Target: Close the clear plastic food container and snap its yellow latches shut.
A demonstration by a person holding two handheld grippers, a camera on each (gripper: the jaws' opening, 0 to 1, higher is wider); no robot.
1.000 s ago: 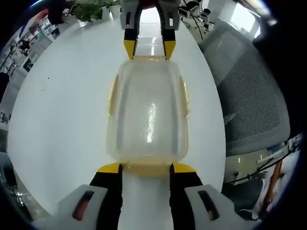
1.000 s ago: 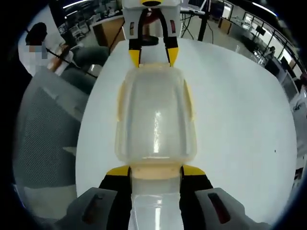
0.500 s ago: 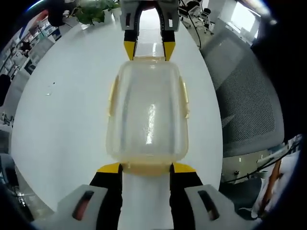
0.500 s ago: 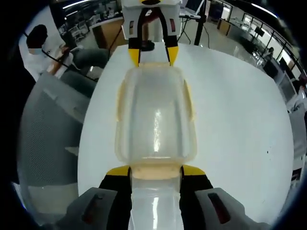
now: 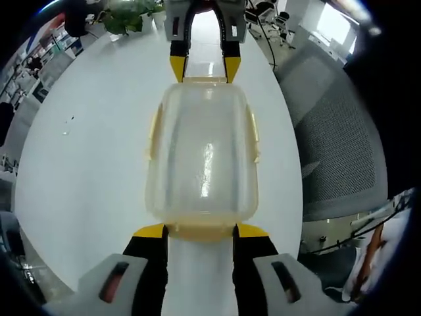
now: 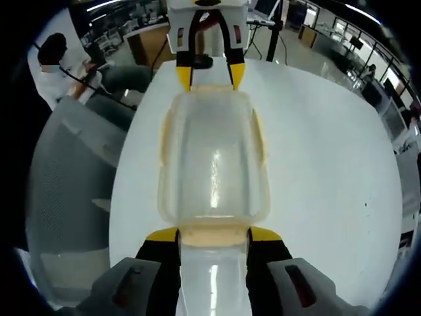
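Observation:
The clear plastic food container (image 5: 202, 155) with its lid on hangs over the white table, held at both short ends. My left gripper (image 5: 200, 230) is shut on the yellow end latch (image 5: 200, 232) nearest its camera. My right gripper (image 5: 205, 68) grips the far end latch. In the right gripper view the same container (image 6: 214, 158) runs from my right gripper (image 6: 214, 234) up to my left gripper (image 6: 210, 74). Yellow side latches (image 5: 253, 135) (image 6: 260, 138) lie along the long sides; I cannot tell whether they are snapped down.
A round white table (image 5: 85, 131) lies under the container. A grey mesh chair (image 5: 342, 145) stands beside it, also seen as the chair (image 6: 62, 171). A plant (image 5: 125, 13) sits at the table's far edge. A person (image 6: 56, 62) sits behind the chair.
Both views have drifted a little over the table and chair. The container keeps its place between the two grippers, and both grips are unchanged.

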